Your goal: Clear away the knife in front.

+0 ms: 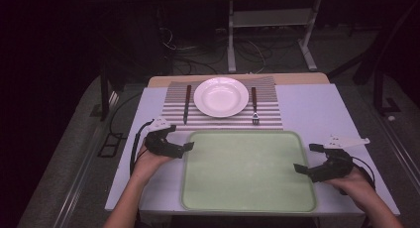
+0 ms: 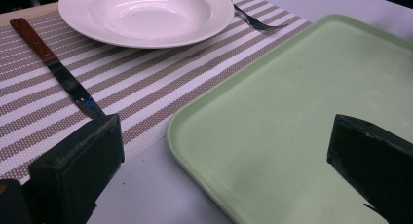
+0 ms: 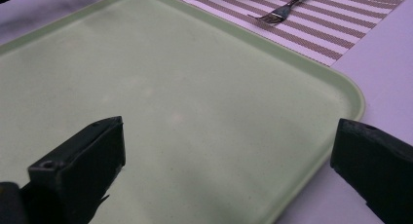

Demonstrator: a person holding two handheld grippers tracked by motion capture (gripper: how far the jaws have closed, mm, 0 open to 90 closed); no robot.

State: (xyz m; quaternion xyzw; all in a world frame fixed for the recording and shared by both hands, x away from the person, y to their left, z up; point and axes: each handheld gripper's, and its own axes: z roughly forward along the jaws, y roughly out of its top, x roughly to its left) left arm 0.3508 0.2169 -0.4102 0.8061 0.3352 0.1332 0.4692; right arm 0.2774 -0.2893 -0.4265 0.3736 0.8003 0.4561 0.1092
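Note:
An empty pale green tray (image 1: 247, 171) lies at the table's near middle. Behind it, a striped placemat (image 1: 270, 118) carries a white plate (image 1: 221, 96), with a wooden-handled knife (image 1: 187, 103) on its left and a fork (image 1: 254, 105) on its right. My left gripper (image 1: 181, 138) hovers open at the tray's far left corner, and in the left gripper view its jaws straddle the tray (image 2: 292, 112) rim, holding nothing. My right gripper (image 1: 306, 157) stands open at the tray's right edge; its own view shows wide jaws over the tray (image 3: 170, 87) corner, with nothing between them.
The light table top (image 1: 307, 109) has bare surface on both sides of the tray. Beyond the far edge are a white shelf frame (image 1: 270, 20) and cables on a dark floor. The left gripper view shows the plate (image 2: 146, 14), knife (image 2: 53, 63) and fork (image 2: 255, 22) close ahead.

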